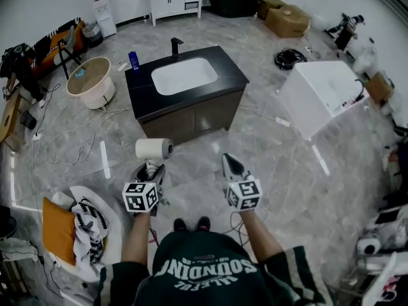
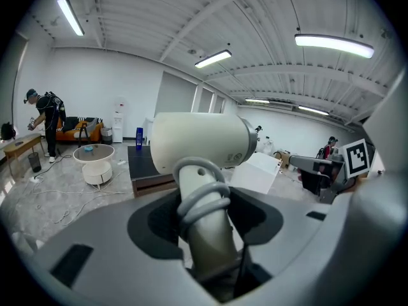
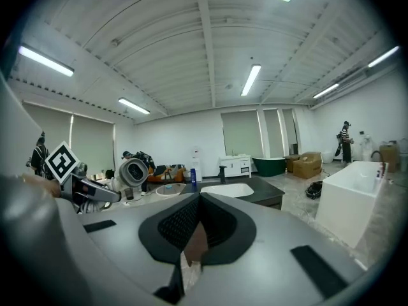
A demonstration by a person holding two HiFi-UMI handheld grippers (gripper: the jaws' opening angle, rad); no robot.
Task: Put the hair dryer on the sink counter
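Near side of room, short of vanity: left gripper [image 1: 149, 169] clamps hair dryer [image 1: 153, 148] by handle, barrel on top. Right gripper [image 1: 231, 163] jaws together, empty. Carry step in hand; sink counter [image 1: 233, 76] well apart, farther ahead. Next move likely needs approach, then lowering dryer onto bare counter beside basin [image 1: 183, 75].

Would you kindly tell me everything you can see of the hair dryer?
The hair dryer is cream-white, glossy plastic by its look, with a stubby round barrel and a greyer handle. A grey cord is looped round the handle. The left gripper clamps the handle, so the barrel lies crosswise beyond it. It is held in the air over the floor, short of the sink counter.
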